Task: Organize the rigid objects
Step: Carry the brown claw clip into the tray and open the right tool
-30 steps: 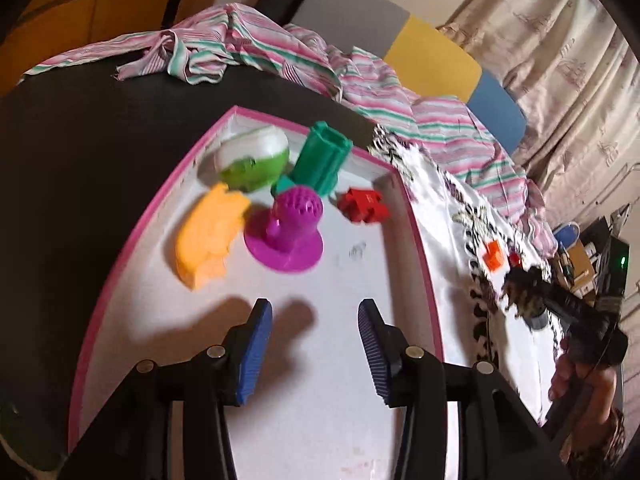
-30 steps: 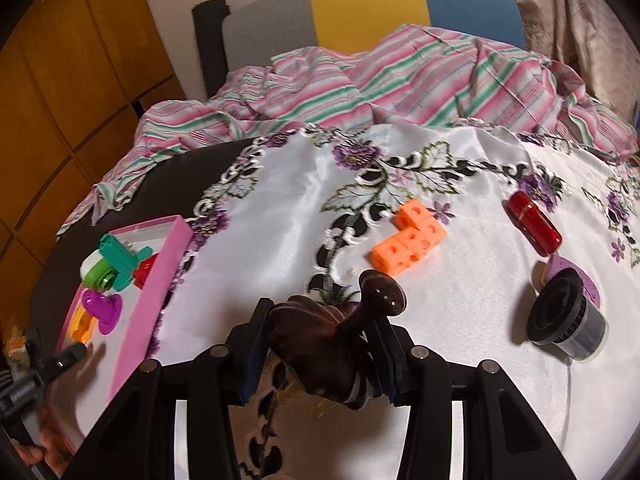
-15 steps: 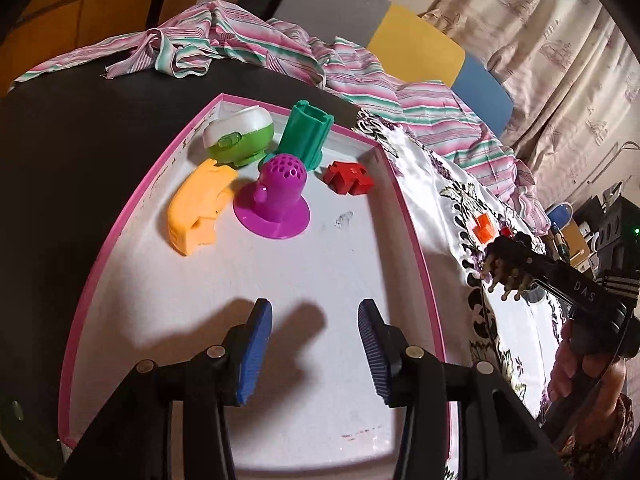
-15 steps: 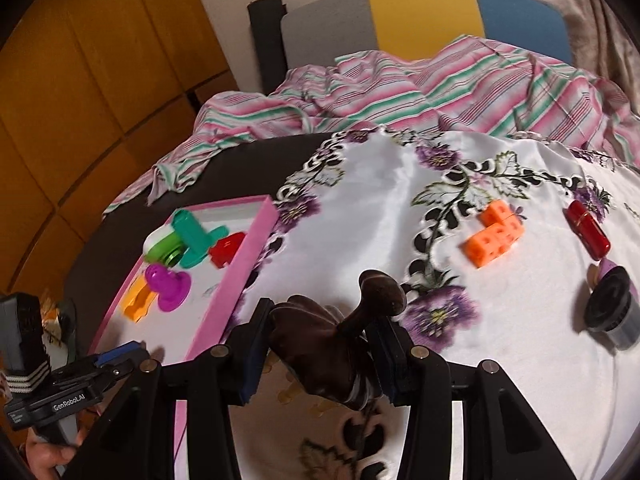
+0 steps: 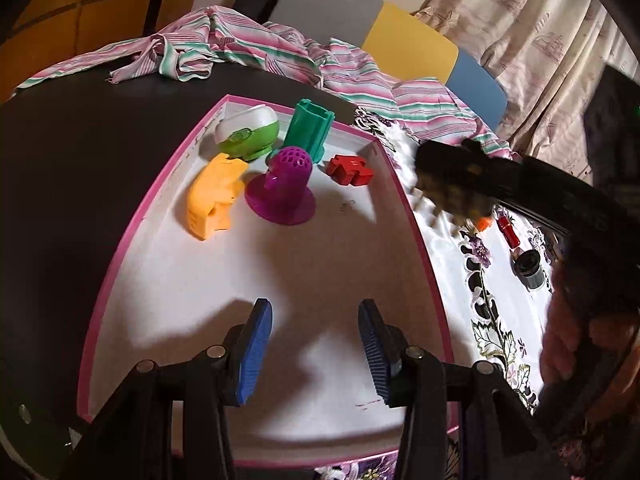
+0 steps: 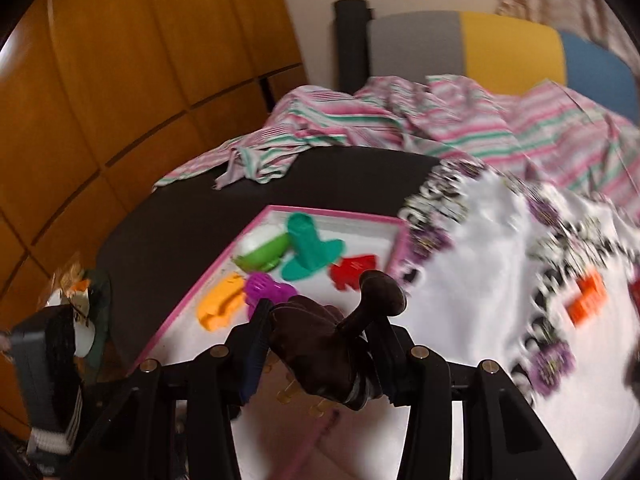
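Note:
A pink-rimmed white tray [image 5: 132, 236] holds a green-and-white dome [image 5: 248, 132], a teal piece [image 5: 310, 128], a purple perforated piece [image 5: 282, 192], an orange piece [image 5: 214, 200] and a red piece [image 5: 349, 169]. My left gripper [image 5: 316, 348] is open and empty above the tray's near half. My right gripper [image 6: 320, 356] is shut on a dark brown brush-like object [image 6: 320, 344], held over the tray's right edge; it shows in the left wrist view [image 5: 452, 184]. An orange block [image 6: 588, 300], a red cylinder [image 5: 509, 232] and a black cylinder [image 5: 530, 268] lie on the cloth.
The tray [image 6: 176, 316] sits on a black table [image 5: 80, 160] beside a white embroidered cloth [image 5: 496, 300]. A striped garment [image 5: 240, 52] lies at the back, a multicoloured chair [image 6: 480, 48] behind it. Wooden panels [image 6: 120, 80] stand at left.
My right gripper has carried the brown object leftward from the cloth to the tray's right edge. My left gripper has drawn back slightly and stays open.

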A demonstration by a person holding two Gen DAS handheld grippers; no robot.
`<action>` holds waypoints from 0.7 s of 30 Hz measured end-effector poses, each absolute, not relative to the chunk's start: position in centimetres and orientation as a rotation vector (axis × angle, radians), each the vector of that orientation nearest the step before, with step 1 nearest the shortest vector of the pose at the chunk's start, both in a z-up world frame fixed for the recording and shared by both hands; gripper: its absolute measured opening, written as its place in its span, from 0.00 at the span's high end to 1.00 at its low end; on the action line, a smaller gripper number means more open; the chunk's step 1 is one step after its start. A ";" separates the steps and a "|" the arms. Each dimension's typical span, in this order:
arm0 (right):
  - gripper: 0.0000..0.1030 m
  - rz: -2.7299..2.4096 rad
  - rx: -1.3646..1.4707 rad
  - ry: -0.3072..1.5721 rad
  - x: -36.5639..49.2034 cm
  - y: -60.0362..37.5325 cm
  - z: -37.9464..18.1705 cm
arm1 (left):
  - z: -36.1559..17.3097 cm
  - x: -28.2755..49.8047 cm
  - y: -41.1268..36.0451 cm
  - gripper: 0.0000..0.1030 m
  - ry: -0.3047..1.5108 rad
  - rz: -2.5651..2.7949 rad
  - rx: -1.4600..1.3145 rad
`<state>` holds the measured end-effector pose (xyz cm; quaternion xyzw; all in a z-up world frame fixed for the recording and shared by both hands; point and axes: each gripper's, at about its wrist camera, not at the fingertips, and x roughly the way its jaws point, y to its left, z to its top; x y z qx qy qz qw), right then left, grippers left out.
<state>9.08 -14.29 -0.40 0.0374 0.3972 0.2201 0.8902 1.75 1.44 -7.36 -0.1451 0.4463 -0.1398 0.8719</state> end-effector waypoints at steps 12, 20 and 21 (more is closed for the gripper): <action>0.54 0.428 -0.097 0.923 12.6 -10.7 -4.3 | -7.2 1.0 2.5 0.56 0.922 -0.283 -0.306; 0.36 0.400 -0.015 0.818 10.3 -14.1 -1.4 | -6.9 0.8 1.8 0.56 0.910 -0.297 -0.289; 0.34 0.391 -0.010 0.807 9.9 -14.9 -1.0 | -6.9 0.8 1.7 0.56 0.909 -0.299 -0.288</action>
